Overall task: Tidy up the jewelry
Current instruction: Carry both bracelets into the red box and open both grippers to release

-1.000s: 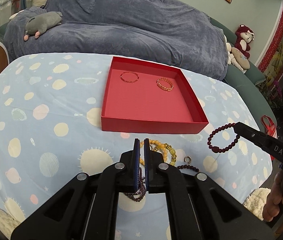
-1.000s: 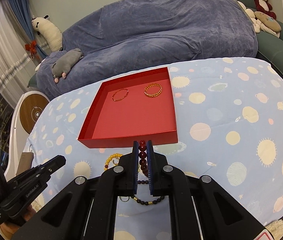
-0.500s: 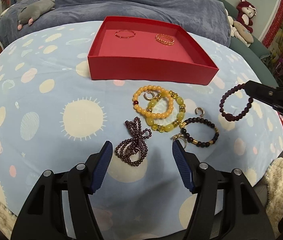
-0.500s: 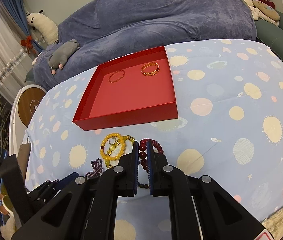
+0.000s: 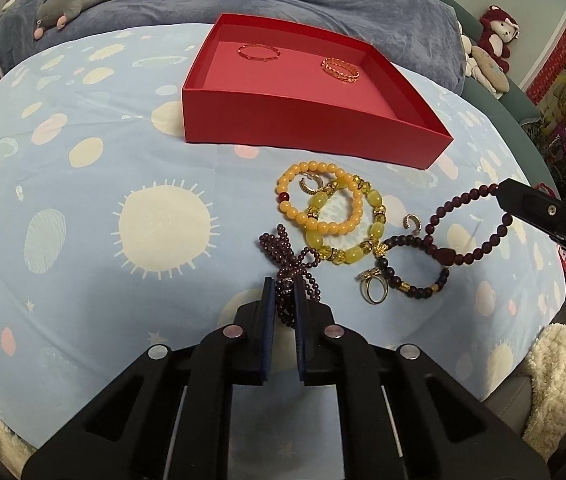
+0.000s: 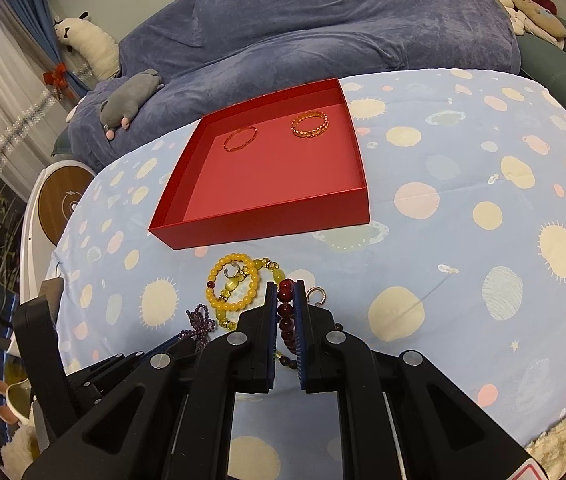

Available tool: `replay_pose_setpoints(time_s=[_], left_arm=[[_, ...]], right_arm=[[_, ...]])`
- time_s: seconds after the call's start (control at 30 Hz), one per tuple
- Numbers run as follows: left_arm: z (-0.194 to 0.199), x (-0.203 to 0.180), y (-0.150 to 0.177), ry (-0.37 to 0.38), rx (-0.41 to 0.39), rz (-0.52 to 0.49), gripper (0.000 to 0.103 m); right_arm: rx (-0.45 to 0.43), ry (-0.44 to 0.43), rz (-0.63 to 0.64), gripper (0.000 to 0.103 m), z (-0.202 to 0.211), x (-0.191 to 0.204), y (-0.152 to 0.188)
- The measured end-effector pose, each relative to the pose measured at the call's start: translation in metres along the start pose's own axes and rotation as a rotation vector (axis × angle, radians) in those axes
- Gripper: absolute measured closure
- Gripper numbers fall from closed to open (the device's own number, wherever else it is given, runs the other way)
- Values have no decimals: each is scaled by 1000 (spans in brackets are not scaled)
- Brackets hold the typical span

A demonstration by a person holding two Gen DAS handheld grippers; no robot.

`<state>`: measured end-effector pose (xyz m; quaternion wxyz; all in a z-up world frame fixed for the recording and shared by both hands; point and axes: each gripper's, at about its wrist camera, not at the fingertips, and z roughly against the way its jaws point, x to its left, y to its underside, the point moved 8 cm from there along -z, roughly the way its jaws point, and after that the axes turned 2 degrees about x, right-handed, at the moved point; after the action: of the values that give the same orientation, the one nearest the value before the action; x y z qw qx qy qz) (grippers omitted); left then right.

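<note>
The left tongs (image 5: 284,288) are clamped on a tangled purple bead strand (image 5: 289,258), which lies on the star-and-planet patterned surface (image 5: 123,168) just on the near side of the jewelry pile. The right tongs (image 6: 286,292) are closed on a dark red bead bracelet (image 6: 285,314); from the left wrist view that bracelet (image 5: 471,226) hangs as a loop from the tong tips above the right side of the pile.

The pile sits toward the near edge of the surface, in front of the red box (image 5: 303,120). In it, an orange bead bracelet (image 5: 319,204) overlaps a yellow-green bead bracelet (image 5: 347,220), with a small silver ring (image 5: 309,186) inside the orange loop. A dark bead bracelet with gold spacers (image 5: 415,268) lies just to their right, a gold ring (image 5: 373,288) touching its near side and another small silver ring (image 5: 411,222) at its far side.

Inside the box, near its far wall, rest a thin red-gold bangle (image 5: 259,52) and a gold woven bangle (image 5: 341,69), apart from each other.
</note>
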<state>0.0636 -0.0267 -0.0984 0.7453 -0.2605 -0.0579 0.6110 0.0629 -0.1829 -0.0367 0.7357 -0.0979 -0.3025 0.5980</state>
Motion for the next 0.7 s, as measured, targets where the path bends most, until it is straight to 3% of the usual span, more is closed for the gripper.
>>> replay_pose_setpoints(time_s=[0.17, 0.33, 0.53, 0.7], left_arm=[[23, -6, -17, 27, -42, 4, 96], [55, -17, -57, 66, -113, -10, 96], [78, -25, -138, 90, -223, -47, 96], [65, -26, -209, 102, -275, -52, 96]], right_arm=[[-13, -6, 15, 94, 5, 5, -7], [-40, -30, 33, 94, 13, 12, -32], [-89, -71, 56, 94, 10, 23, -90], [-111, -95, 44, 94, -17, 27, -146]])
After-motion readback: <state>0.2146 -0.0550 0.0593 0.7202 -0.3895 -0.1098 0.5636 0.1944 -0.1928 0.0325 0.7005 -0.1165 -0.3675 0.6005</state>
